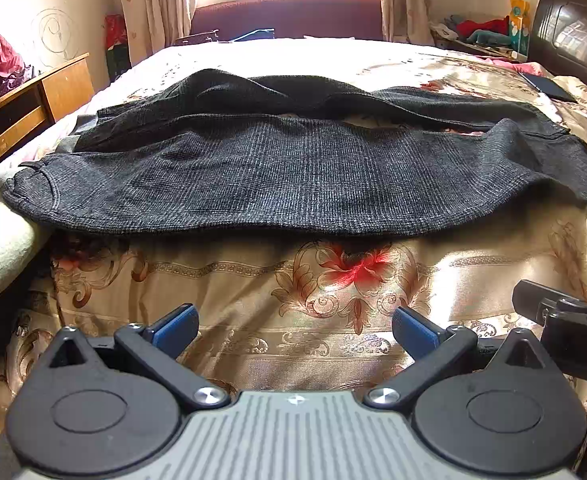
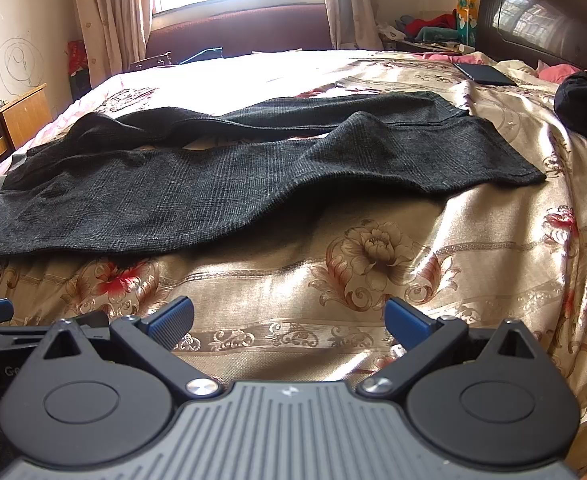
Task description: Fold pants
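Folding not yet begun: left gripper (image 1: 295, 326) and right gripper (image 2: 289, 318) hang released, near dark plaid pants (image 1: 273, 184); next, grasp the near edge.

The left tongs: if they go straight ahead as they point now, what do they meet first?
Probably the floral bedspread, then the near edge of the dark pants. The left tongs are open and hold nothing. Their height above the bedspread is unclear.
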